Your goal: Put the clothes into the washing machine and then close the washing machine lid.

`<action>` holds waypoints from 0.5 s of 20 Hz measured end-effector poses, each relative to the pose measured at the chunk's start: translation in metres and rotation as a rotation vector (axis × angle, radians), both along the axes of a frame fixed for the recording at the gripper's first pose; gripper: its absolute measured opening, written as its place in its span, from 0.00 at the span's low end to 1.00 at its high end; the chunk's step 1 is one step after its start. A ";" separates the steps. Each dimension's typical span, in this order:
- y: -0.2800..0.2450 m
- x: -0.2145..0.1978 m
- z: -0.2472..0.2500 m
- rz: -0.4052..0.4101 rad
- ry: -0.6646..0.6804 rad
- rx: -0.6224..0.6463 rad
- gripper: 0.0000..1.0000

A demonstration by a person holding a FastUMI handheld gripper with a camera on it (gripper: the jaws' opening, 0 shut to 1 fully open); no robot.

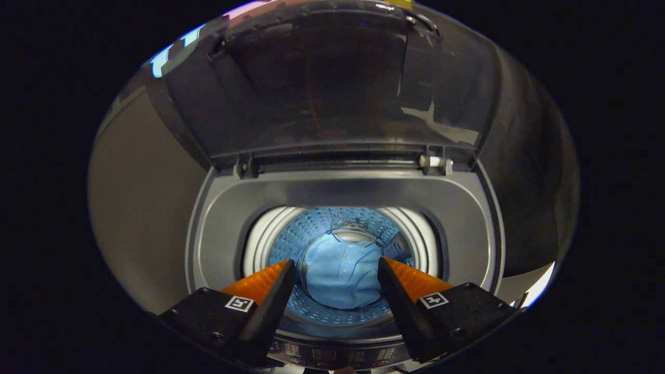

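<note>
The tongs (pixel 336 270) hang wide apart and grip nothing, poised over the front rim of a dark grey top-loading washing machine (pixel 467 218) and looking down into it. Between the two fingers, deep below them, a light blue buttoned shirt (pixel 340 275) lies crumpled on the bottom of the perforated, blue-lit metal drum (pixel 311 231), closer to the drum's front wall than its back. A white ribbed ring (pixel 257 239) surrounds the drum's mouth, set in the machine's grey top deck. Just beneath the fingers, along the machine's front edge, runs a dark control panel (pixel 337 356) with small buttons. Beyond the drum, at the back edge of the deck, the dark tinted see-through lid (pixel 332 88) stands raised on its hinges, fully open
</note>
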State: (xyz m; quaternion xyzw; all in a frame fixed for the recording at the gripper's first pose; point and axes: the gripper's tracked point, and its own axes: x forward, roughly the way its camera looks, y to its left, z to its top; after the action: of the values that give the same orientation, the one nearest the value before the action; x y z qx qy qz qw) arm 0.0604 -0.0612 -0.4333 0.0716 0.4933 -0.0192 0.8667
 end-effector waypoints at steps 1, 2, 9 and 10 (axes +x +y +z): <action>-0.001 0.004 0.013 -0.001 -0.021 0.003 0.99; -0.001 0.009 0.026 -0.002 -0.045 0.008 0.99; 0.008 0.061 0.147 0.008 -0.223 0.048 0.99; 0.007 0.070 0.162 0.010 -0.246 0.047 0.99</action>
State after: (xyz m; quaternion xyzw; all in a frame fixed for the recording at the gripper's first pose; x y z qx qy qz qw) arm 0.1306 -0.0541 -0.2709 0.0914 0.3837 0.0056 0.9189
